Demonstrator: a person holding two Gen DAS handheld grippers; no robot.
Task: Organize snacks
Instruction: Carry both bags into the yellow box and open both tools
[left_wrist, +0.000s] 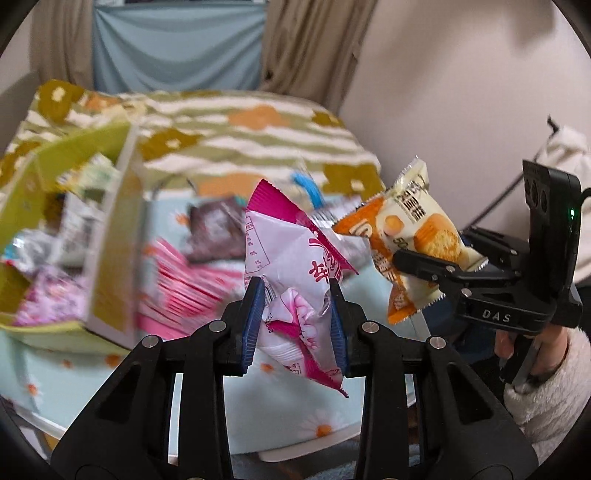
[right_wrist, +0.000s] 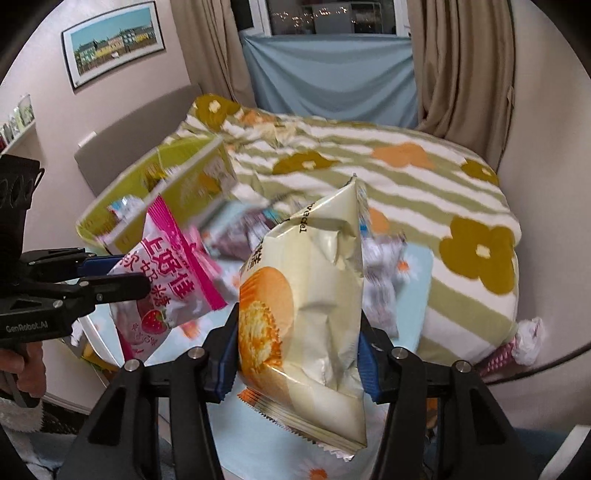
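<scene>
Right wrist view: the green box (right_wrist: 192, 173) is seen open at far left on the table (right_wrist: 258, 435), likely to receive snacks. The cream cake packet (right_wrist: 314, 306) is clamped in the right gripper (right_wrist: 295, 358); at near left, the pink candy bag (right_wrist: 173, 280) is pinched by the left gripper (right_wrist: 122, 273), both held clear of the table for sorting.

A pink and white candy packet (left_wrist: 291, 266) with a strawberry picture hangs crumpled in the air, pinched at its lower half, above the near part of the table. To its right a cream and orange cake packet (right_wrist: 314, 295), puffed and upright, is likewise held aloft. On the left stands a green cardboard box (left_wrist: 110, 229) with snacks inside. More wrapped snacks (left_wrist: 214, 229) lie blurred on the table beyond, beside the box.
</scene>
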